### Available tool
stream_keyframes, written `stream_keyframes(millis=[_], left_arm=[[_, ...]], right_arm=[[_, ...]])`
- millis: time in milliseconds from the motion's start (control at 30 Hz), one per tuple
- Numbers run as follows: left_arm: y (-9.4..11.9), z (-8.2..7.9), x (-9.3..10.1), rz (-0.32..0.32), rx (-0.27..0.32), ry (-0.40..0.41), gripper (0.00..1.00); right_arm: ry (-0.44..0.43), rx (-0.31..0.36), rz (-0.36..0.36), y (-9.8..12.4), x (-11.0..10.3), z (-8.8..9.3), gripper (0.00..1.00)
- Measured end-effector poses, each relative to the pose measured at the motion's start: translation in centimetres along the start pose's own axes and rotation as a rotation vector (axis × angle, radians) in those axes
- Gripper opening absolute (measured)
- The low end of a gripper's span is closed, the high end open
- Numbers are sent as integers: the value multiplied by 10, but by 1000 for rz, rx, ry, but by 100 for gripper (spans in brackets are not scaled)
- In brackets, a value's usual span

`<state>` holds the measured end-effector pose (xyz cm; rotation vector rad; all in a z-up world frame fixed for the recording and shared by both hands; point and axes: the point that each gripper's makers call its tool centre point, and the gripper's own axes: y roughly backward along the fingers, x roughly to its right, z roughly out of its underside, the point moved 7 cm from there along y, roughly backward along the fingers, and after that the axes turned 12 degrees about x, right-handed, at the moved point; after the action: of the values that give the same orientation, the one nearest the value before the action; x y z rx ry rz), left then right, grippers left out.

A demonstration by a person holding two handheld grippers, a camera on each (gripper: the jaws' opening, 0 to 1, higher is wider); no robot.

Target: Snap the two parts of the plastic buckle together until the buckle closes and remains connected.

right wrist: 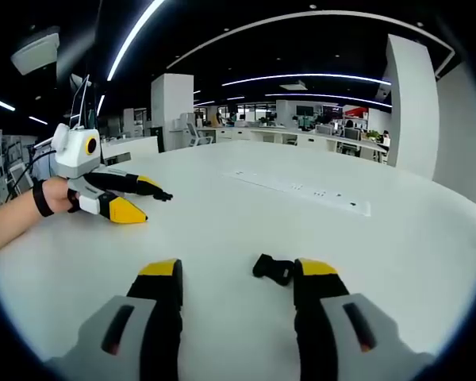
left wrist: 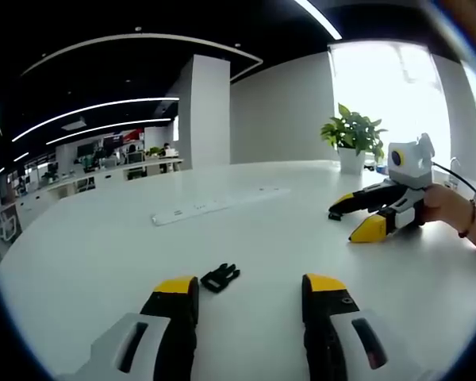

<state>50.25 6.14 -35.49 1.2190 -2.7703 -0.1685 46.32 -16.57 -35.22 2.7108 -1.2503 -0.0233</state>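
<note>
grippers: two, left gripper and right gripper, jaws of both apart, holding nothing | buckle: one black piece lying flat on the white table, between the left jaws, long axis slanted, tip toward upper right

bare table around buckle

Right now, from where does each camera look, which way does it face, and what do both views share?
Left gripper view: rides on the left tool, looking across the white table at a black buckle, potted plant and right tool in a hand.
Right gripper view: rides on the right tool, facing the buckle and the hand-held left tool.
Shared: table, buckle, white strip.
</note>
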Motion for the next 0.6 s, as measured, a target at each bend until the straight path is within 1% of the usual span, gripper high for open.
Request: stream_keyframes(millis=[233, 300, 567, 600], left_arm=[[1, 0, 2, 7, -2, -1, 52], [2, 1, 2, 8, -2, -1, 51], [5, 2, 8, 23, 3, -4, 46], [5, 2, 8, 23, 3, -4, 46]], right_arm=[[0, 3, -9, 6, -11, 1, 55], [-2, 2, -8, 3, -4, 0, 54], [-1, 4, -13, 9, -11, 0, 51], [0, 3, -16, 8, -8, 0, 50]])
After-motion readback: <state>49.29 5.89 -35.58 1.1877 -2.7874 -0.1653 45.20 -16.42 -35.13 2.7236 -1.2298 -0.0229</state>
